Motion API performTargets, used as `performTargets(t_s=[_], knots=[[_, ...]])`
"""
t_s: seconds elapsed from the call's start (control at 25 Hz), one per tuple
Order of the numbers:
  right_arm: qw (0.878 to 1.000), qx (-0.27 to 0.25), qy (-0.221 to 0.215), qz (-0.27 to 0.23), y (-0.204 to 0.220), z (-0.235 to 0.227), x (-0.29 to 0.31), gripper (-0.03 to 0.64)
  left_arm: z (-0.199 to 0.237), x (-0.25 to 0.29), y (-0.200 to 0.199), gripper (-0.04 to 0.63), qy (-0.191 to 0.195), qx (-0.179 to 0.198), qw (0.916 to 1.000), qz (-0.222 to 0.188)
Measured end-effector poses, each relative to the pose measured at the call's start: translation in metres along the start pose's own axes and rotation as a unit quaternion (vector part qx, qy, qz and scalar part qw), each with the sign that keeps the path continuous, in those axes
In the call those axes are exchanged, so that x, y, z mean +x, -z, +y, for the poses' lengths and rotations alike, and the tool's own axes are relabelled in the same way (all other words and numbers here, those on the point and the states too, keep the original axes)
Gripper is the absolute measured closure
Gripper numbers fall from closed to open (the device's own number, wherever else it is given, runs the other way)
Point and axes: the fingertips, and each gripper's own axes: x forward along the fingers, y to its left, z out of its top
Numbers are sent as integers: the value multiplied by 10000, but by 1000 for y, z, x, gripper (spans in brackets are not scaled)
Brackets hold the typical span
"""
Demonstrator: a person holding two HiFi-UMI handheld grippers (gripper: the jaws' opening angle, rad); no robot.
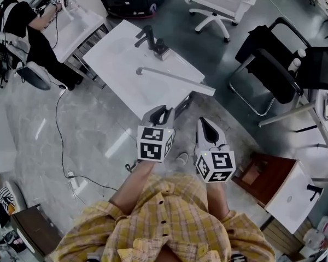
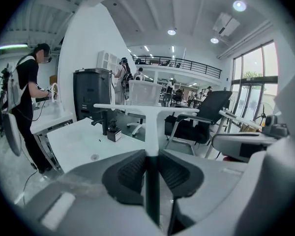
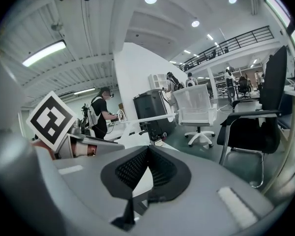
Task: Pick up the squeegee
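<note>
Bright, even overhead light; fisheye-warped, dark corners

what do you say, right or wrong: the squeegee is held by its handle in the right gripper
Wrong. The squeegee is held by its handle in the left gripper, not the right one. The left gripper view shows the handle clamped between its fingers. In the right gripper view the right gripper is closed on nothing.

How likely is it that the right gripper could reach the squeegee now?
Probably yes. The right gripper hangs beside the left gripper, which grips the squeegee by its handle; nothing lies between them. But the right jaws are together and must open first.
</note>
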Motion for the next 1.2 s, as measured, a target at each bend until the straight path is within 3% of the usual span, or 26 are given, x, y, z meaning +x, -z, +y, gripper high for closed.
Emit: performTargets(t_s=[0.48, 0.84, 1.2], knots=[[9992, -247, -80, -320, -28, 11, -38, 617, -23, -52, -18, 511, -195, 355, 9949, -926], [9976, -316, -61, -620, -49, 16, -52, 618, -36, -81, -40, 511, -167, 563, 9842, -1671], [9962, -365, 22, -795, -60, 20, -56, 618, -38, -97, -52, 511, -85, 603, 9786, -1968]])
